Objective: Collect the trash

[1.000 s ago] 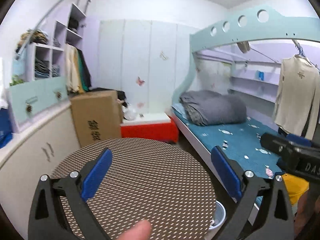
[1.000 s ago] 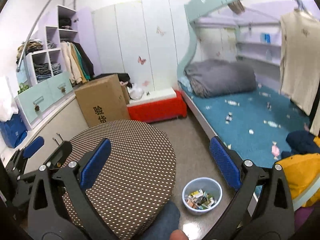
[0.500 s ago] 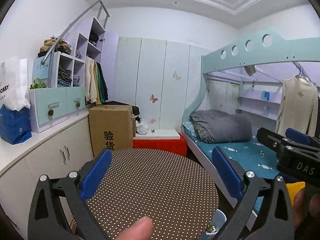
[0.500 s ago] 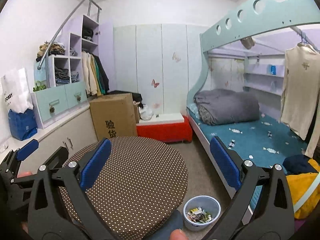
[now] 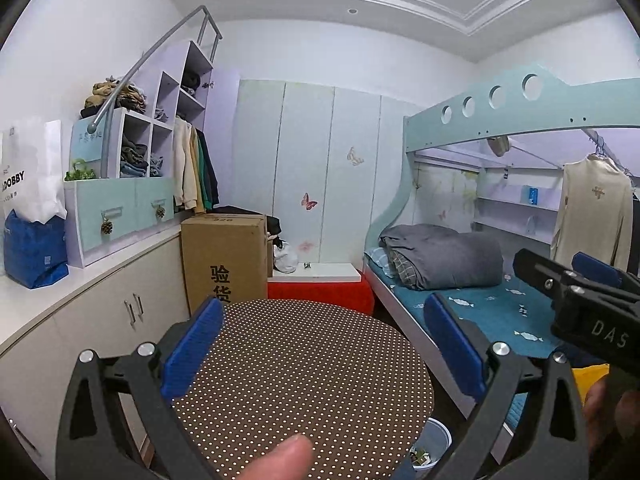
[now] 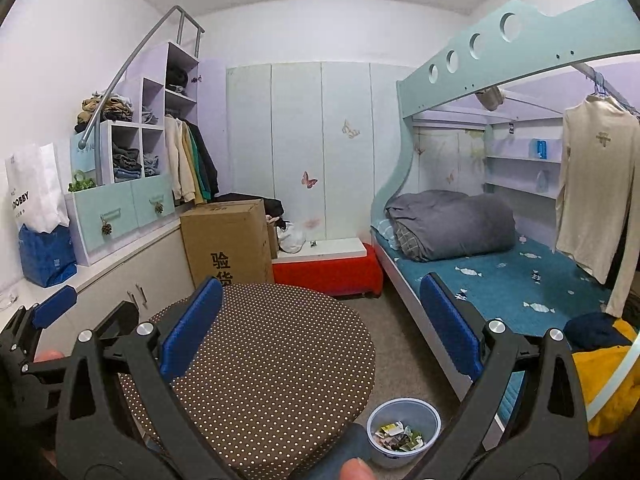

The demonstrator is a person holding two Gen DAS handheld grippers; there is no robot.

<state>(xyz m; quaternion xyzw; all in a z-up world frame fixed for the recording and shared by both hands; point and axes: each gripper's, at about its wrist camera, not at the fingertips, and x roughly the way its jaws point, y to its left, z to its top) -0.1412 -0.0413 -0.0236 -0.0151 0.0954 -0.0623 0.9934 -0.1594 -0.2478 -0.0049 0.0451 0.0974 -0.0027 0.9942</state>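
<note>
I have the left gripper [image 5: 320, 344] spread wide and holding nothing above the dotted round worktop [image 5: 296, 376]. My right gripper [image 6: 320, 336] is just as wide and bare. The bowl [image 6: 404, 432] of trash scraps [image 6: 398, 434] sits on the floor at 5 o'clock from the worktop, beside the bed [image 6: 520, 280].

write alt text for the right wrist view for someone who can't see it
The open right gripper hangs above a round brown dotted table in a small bedroom. A small blue bin of scraps stands on the floor between the table and a bunk bed. The left gripper shows at left.
</note>
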